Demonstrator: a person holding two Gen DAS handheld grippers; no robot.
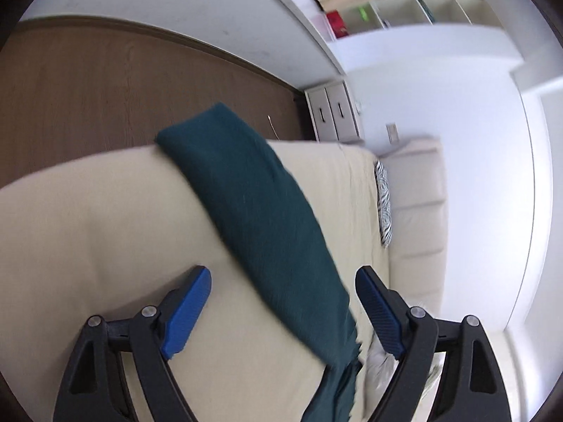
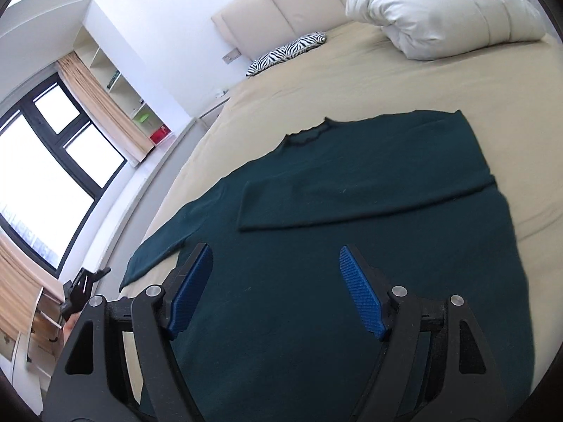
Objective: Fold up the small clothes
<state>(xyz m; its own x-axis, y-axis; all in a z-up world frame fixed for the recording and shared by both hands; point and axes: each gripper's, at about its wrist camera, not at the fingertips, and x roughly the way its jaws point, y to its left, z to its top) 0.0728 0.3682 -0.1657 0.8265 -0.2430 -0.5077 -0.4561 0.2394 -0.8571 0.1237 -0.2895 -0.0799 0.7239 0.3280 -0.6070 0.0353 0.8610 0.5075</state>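
Note:
A dark green sweater (image 2: 352, 246) lies flat on the beige bed (image 2: 352, 81). One sleeve (image 2: 352, 193) is folded across its chest. The other sleeve (image 2: 165, 239) stretches left to the bed's edge. My right gripper (image 2: 276, 248) hovers open above the sweater's lower body, with nothing between its blue pads (image 2: 362, 292). In the left wrist view the outstretched sleeve (image 1: 253, 204) runs diagonally over the mattress (image 1: 105, 228), its cuff at the bed's edge. My left gripper (image 1: 283, 270) is open, and the sleeve passes between its fingers (image 1: 186, 309) without the pads pressing on it.
A white duvet (image 2: 440, 10) is piled at the head of the bed beside a zebra-print pillow (image 2: 288, 52) and a padded headboard (image 2: 281, 7). Wooden floor (image 1: 88, 88) and white drawers (image 1: 334, 112) lie beyond the bed's edge. A large window (image 2: 42, 183) is on the left.

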